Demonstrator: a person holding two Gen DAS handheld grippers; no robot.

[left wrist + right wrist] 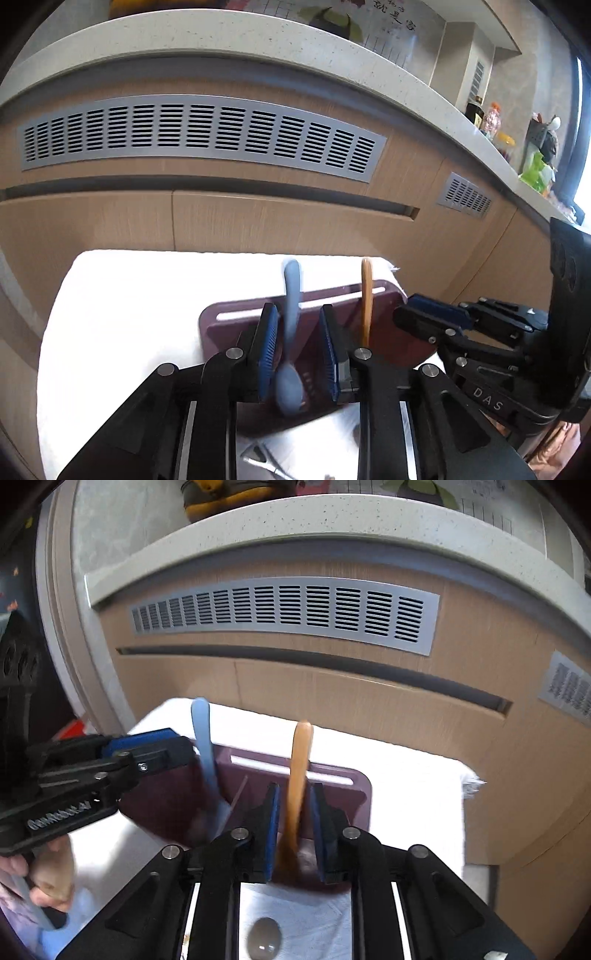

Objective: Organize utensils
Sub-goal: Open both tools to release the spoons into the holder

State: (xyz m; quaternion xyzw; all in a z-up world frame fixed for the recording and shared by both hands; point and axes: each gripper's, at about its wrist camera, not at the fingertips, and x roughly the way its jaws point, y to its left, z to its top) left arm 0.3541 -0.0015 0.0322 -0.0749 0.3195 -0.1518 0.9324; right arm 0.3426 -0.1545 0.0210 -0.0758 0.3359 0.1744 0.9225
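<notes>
L claw [299, 347] open round blue spoon [290, 332]; R claw [293, 827] open round orange spoon [299, 775], both in maroon holder [354, 794].

A white cloth-covered surface [122, 295] stands in front of a wooden cabinet face. A maroon utensil holder [236, 314] rests directly on the cloth toward its right side. Nearer the cameras, a metal utensil [264, 463] and a clear spoon bowl [264, 941] lie on the cloth.
</notes>
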